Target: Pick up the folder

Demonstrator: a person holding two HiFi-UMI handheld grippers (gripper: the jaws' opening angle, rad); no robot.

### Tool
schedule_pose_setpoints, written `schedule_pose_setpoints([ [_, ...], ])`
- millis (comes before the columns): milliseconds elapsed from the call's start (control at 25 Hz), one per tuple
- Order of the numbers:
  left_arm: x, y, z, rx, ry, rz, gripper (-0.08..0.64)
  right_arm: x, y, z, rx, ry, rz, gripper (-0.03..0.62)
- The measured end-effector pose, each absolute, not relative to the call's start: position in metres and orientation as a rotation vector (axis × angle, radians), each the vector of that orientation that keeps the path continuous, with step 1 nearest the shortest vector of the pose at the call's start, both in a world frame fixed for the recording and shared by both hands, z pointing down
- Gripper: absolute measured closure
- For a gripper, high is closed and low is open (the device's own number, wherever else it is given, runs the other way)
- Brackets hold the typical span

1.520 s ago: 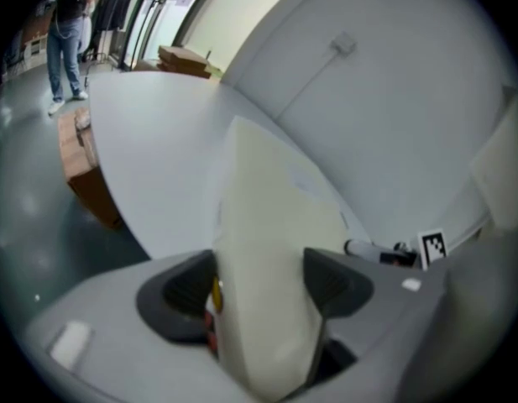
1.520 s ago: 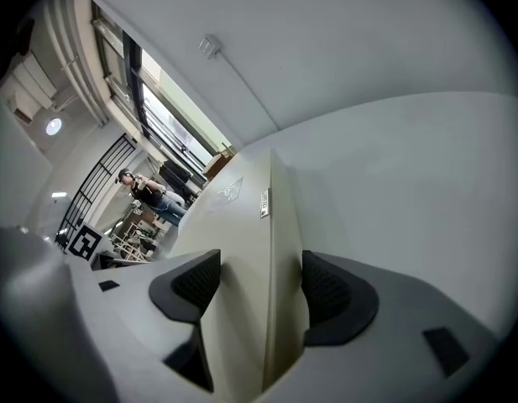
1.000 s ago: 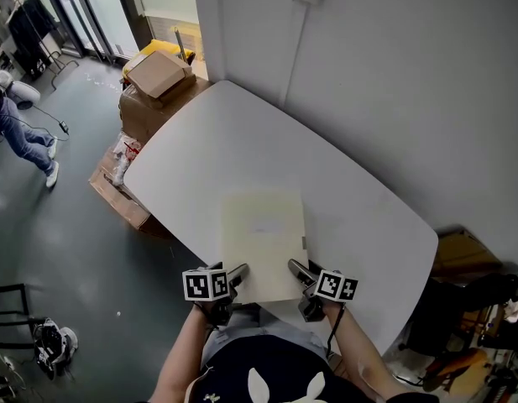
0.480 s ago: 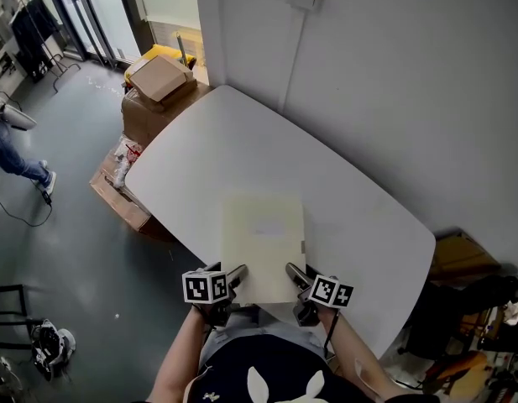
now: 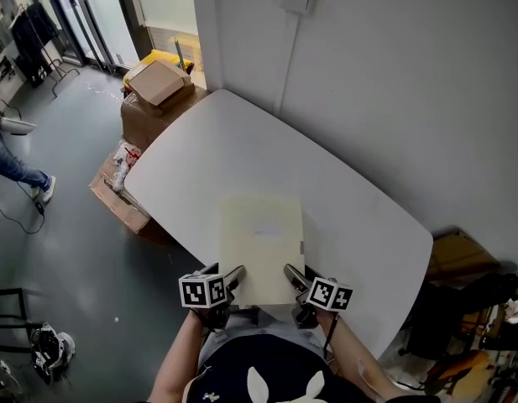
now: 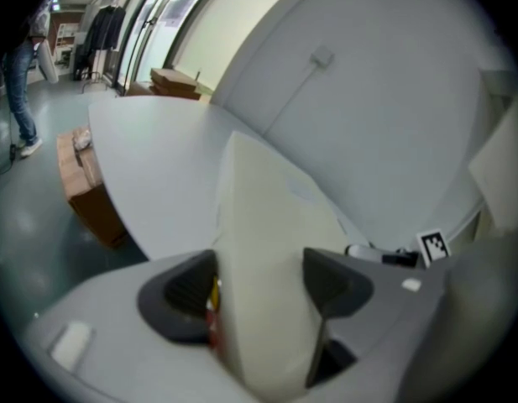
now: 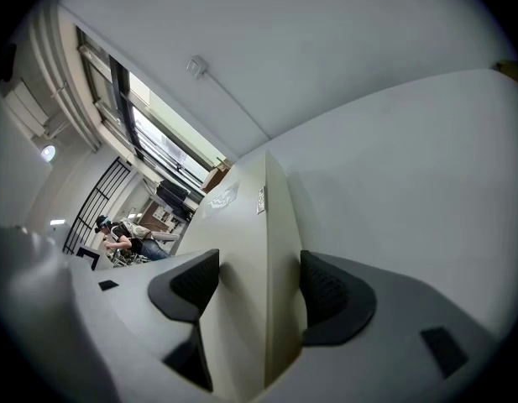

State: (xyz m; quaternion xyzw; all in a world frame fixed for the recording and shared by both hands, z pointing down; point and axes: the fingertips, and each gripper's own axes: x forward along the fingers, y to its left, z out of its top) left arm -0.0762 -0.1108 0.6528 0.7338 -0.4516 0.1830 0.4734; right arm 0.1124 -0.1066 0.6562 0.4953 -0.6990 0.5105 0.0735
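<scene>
A pale cream folder [image 5: 261,246] lies lengthwise over the near edge of the white table [image 5: 242,145]. My left gripper [image 5: 236,274] is shut on the folder's near left corner. My right gripper [image 5: 290,273] is shut on its near right corner. In the left gripper view the folder [image 6: 267,242] stands edge-on between the two dark jaws of the left gripper [image 6: 259,285], pressed on both sides. In the right gripper view the folder [image 7: 242,242] fills the gap of the right gripper [image 7: 259,290], and a small label shows near its spine.
Cardboard boxes [image 5: 156,86] are stacked on the floor at the table's far left end. A white wall [image 5: 393,82] runs along the table's right side. Part of a person [image 5: 15,162] shows at the left edge. Clutter [image 5: 468,309] sits by the table's right end.
Both grippers keep their hold on the folder's near corners and have shifted slightly left and toward me. The person on the floor at left has moved mostly out of view.
</scene>
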Motion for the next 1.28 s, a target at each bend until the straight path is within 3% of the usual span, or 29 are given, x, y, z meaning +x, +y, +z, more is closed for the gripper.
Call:
schedule_pose_setpoints([
  [1280,-0.083,-0.142,0.563,1.977,-1.216,0.307,0.238,0.102,-0.138,0.561,1.575,-2.344,1.229,0.290],
])
